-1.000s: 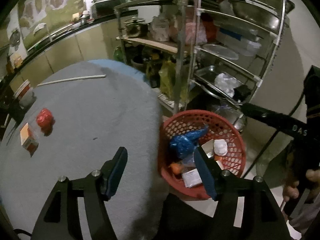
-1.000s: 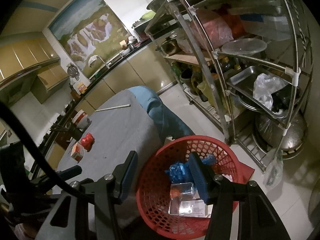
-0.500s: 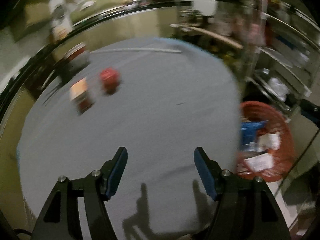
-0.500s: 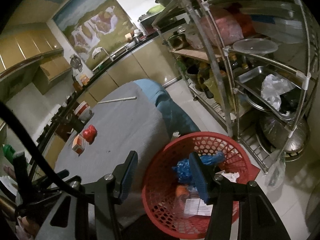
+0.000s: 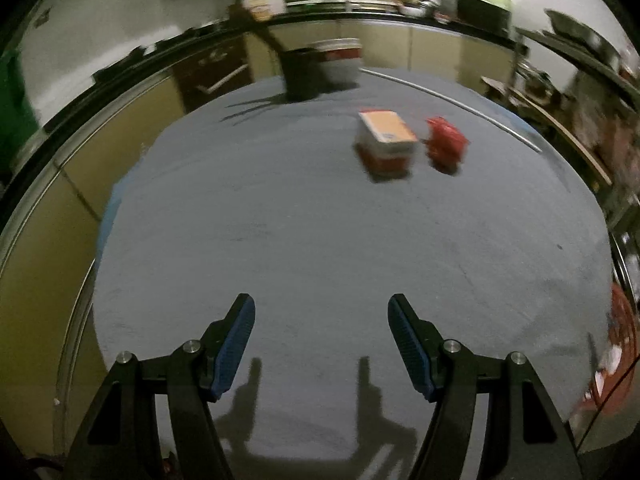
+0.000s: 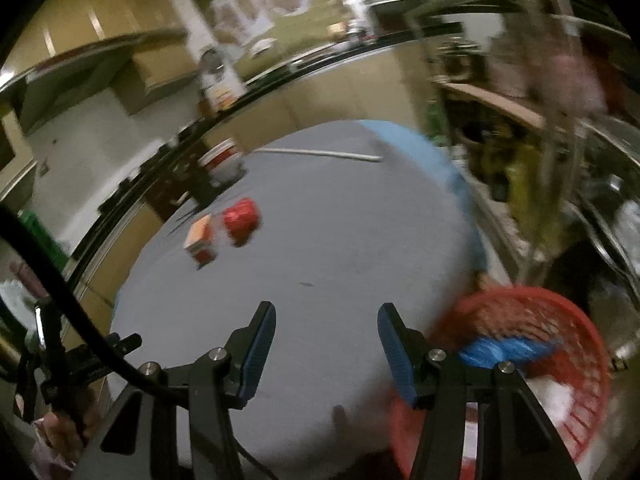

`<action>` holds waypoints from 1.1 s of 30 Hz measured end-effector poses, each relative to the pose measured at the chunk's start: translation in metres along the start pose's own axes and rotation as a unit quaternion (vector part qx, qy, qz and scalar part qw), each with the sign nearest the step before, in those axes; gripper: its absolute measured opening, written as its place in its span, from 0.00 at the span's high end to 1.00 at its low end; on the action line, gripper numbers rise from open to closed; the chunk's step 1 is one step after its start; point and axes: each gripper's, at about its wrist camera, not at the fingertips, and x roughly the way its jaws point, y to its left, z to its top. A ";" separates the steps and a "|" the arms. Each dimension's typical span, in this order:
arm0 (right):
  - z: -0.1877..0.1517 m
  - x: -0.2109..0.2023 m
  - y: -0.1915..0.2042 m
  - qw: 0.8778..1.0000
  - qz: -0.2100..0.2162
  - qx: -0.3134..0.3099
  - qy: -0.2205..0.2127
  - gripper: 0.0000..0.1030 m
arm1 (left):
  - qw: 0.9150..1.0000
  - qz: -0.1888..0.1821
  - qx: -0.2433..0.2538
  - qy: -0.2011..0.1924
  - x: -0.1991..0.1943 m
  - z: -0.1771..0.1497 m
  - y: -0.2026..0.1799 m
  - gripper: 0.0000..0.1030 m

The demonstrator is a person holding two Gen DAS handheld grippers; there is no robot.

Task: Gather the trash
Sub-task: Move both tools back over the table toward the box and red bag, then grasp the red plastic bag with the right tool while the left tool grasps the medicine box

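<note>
Both grippers hang over a round table covered with a grey cloth (image 5: 320, 240), and both views are smeared by motion blur. The left gripper (image 5: 321, 320) has its blue-padded jaws spread apart with nothing between them; only bare cloth and the fingers' own shadows lie beneath. The right gripper (image 6: 327, 328) is likewise released, its jaws parted and empty, the gap a little narrower than on the left.

Two pieces of trash sit on the far part of the table. One is a small box (image 5: 386, 144) with an orange top, white sides and a red band at its base. Just beside it, to its right in the left wrist view, lies a crumpled red wrapper (image 5: 446, 144); whether the two touch is hard to tell through the blur. Both are well apart from either gripper.

Further back a white tub with a red band (image 5: 340, 62) stands at the table's far edge, next to a dark object whose shape I cannot make out. A thin white rod (image 6: 320, 153) lies across the cloth near that edge.

A red mesh basket (image 6: 560, 320) sits on the floor beside the table, close to the right gripper's right finger. Inside it shows a crumpled blue bag (image 6: 504, 350) and some pale scraps. Metal shelving crowded with kitchenware stands behind the basket
</note>
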 end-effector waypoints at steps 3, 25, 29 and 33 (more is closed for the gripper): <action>0.018 0.035 0.023 0.999 0.024 -0.009 0.020 0.45 | 1.000 0.006 -0.012 -0.001 0.007 0.004 0.015 0.32; 0.115 0.305 0.077 0.983 0.046 0.096 0.151 0.58 | 1.000 -0.011 -0.026 -0.004 0.037 0.077 0.029 0.32; 0.112 0.282 0.072 0.990 0.034 0.050 0.127 0.59 | 0.999 -0.041 -0.017 0.005 0.055 0.107 0.004 0.32; 0.104 0.248 0.046 0.990 0.055 0.063 0.111 0.59 | 0.997 -0.069 -0.011 0.026 0.082 0.137 -0.031 0.32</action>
